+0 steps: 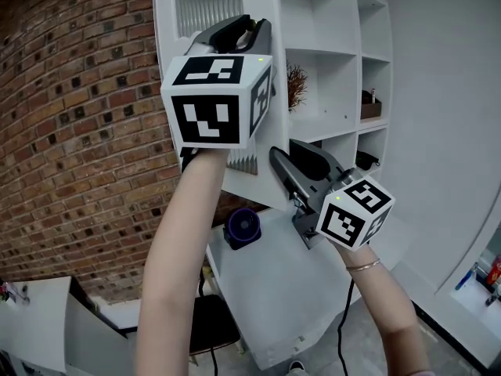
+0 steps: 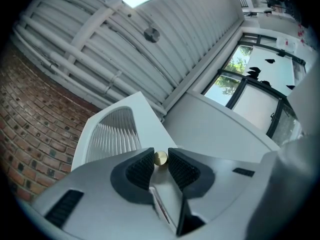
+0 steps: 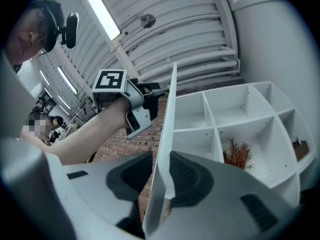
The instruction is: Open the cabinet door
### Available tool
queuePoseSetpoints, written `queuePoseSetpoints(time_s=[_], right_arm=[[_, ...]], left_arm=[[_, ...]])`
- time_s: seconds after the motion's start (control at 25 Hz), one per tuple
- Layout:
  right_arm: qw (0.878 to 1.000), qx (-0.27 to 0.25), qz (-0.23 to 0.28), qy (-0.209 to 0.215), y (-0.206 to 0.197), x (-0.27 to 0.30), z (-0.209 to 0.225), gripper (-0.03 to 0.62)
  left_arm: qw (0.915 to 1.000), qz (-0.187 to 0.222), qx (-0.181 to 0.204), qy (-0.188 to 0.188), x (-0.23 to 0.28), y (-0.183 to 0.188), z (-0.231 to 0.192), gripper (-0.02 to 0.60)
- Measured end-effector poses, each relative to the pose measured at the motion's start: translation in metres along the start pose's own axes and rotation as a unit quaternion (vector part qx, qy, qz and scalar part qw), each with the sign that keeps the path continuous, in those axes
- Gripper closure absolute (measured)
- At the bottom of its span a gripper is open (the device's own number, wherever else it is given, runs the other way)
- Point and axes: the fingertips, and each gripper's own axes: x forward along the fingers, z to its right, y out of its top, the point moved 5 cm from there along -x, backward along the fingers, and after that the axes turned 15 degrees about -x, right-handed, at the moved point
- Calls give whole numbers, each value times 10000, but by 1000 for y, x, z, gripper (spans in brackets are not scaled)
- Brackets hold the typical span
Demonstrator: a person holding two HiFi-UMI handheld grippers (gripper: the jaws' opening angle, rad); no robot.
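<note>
The door (image 1: pixel 262 6), standing out from the cabinet (image 1: pixel 337 53) at upper centre of the head view, looks stiff, light and glass-paned, best led by its small slippery knob (image 2: pixel 160 158), pinched by the left gripper (image 2: pixel 160 165), while the right gripper (image 3: pixel 161 170) clamps its thin edge.

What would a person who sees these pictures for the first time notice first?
Two marker-cubed grippers work one white cabinet door: the left gripper clamps its small brass knob, and the right gripper pinches the door's edge. Right of the door stand open white shelves with a dried plant; a brick wall fills the left.
</note>
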Motion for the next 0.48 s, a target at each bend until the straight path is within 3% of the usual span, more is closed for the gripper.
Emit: queuePoseSetpoints(time_s=[0.48], right_arm=[[9993,-181,280,164,20,2,-49,500]], left_arm=[[9999,127,-1,21,-43,28,-13,499]])
